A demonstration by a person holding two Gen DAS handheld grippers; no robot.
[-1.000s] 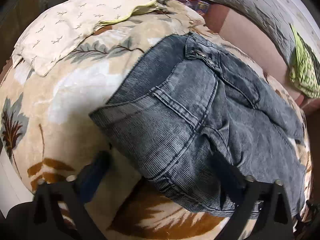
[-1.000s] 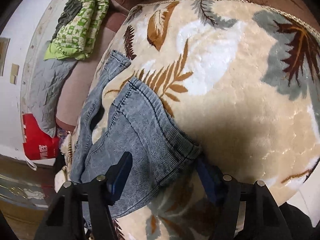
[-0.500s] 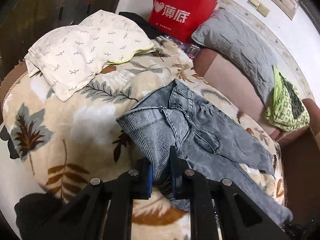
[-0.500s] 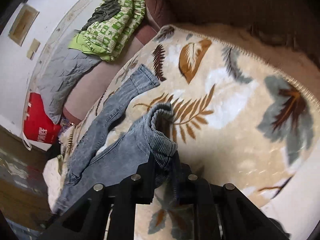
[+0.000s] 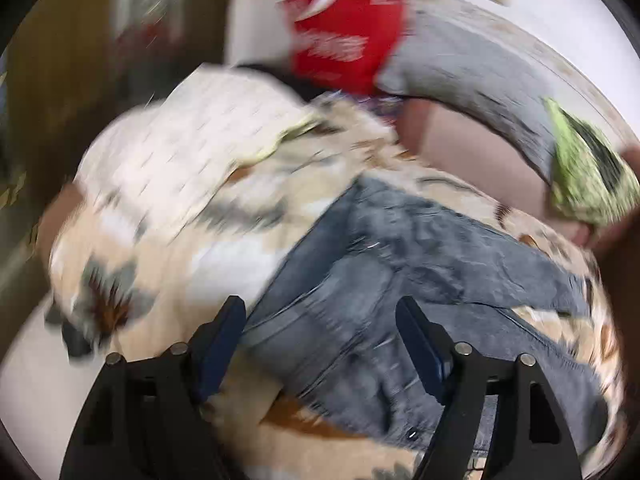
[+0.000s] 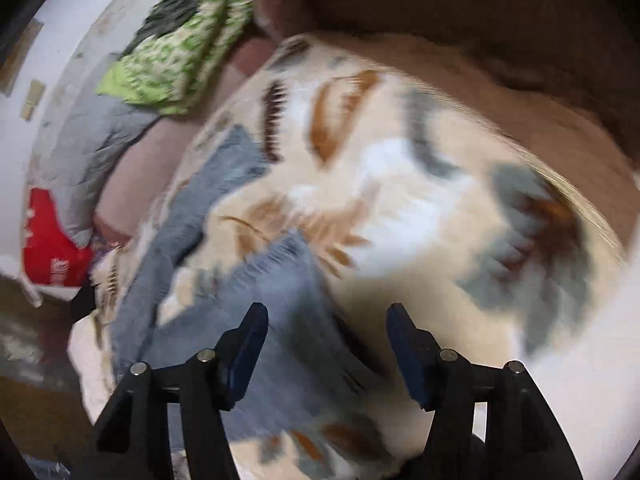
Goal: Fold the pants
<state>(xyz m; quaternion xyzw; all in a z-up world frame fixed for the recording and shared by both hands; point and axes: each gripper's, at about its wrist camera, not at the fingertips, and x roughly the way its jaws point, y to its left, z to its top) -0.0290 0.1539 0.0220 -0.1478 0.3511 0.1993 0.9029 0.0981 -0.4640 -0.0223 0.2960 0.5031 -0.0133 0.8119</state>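
Observation:
The grey-blue denim pants lie on a cream leaf-patterned blanket; both views are motion-blurred. My left gripper is open, its fingers either side of the waistband end, holding nothing. In the right wrist view the pants show a leg end at lower left, and the other leg runs up to the left. My right gripper is open above that leg end and the blanket, empty.
A white patterned pillow lies at the blanket's far left. A red bag, a grey cushion and a green cloth sit along the back. The brown sofa arm borders the blanket.
Both grippers were shut on the pants half a second ago; both have opened and let go. The pants have dropped back onto the blanket, and both cameras are moving fast.

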